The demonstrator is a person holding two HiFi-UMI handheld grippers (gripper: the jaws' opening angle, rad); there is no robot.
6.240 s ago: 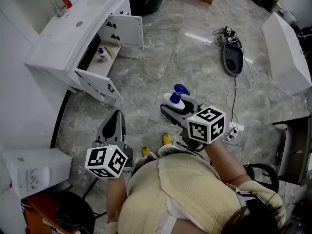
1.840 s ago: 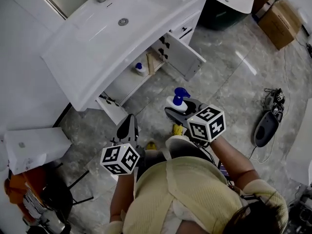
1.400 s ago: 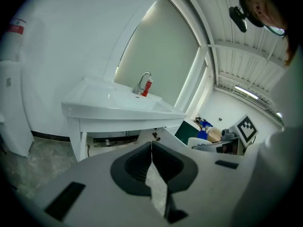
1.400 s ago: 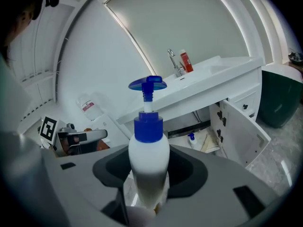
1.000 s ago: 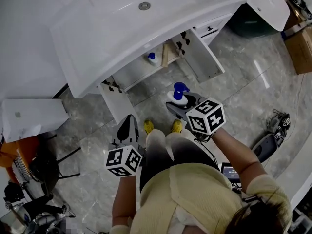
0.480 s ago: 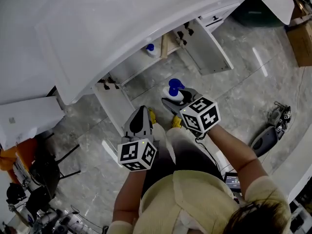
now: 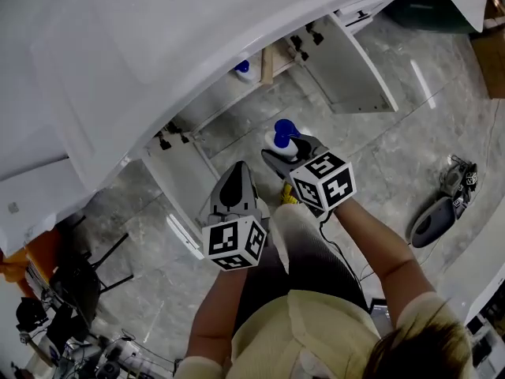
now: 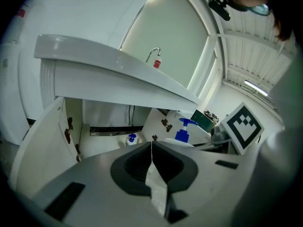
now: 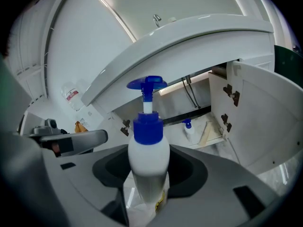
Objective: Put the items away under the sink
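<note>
A white pump bottle (image 9: pixel 148 150) with a blue pump head is gripped around its body by the fingers of the right gripper (image 7: pixel 290 151), which are closed against it on both sides. The bottle is held above the grey marbled floor (image 7: pixel 394 148), just in front of the open cabinet (image 7: pixel 221 95) under the sink, and has not yet been placed inside.

The fingers of the left gripper (image 8: pixel 152 150) are pressed together with nothing between them. This gripper is held just left of the right one and slightly nearer.

Both cabinet doors are swung open, the left door (image 7: pixel 177 184) and the right door (image 7: pixel 351 65). Inside the cabinet a small bottle (image 7: pixel 244 69) with a blue cap is seen standing, and a pale wooden strip (image 7: pixel 266 63) is set just right of it. On the white counter (image 7: pixel 118 46) above, a faucet (image 8: pixel 152 53) is seen with a red item (image 8: pixel 156 64) beside it.
</note>
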